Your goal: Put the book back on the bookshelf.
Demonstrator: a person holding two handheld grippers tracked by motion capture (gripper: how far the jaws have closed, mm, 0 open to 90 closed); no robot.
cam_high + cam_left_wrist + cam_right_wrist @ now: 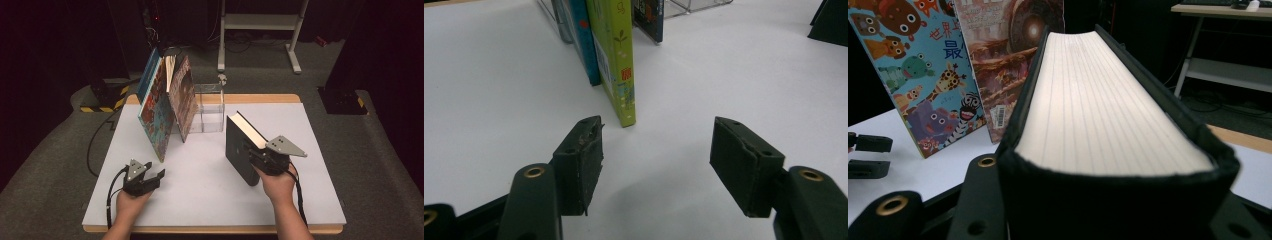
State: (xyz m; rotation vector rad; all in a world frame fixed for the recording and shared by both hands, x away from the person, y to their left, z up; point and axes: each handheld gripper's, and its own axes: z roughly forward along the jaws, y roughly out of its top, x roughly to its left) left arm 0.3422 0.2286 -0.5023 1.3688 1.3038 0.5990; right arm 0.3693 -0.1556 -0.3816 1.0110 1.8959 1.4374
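Right gripper (260, 159) clamped on upright black book (240, 150), page edges plain in its own view, left gripper (155, 176) half-open, holding nothing.

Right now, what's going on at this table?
A person is working at a white table with a handheld gripper in each hand. The right gripper is clamped on a thick black hardcover book, holding it on edge on the table with its cream pages up. The left gripper rests near the table's front with open jaws and nothing between them. Several colourful picture books lean together beside a clear plastic box at the back.
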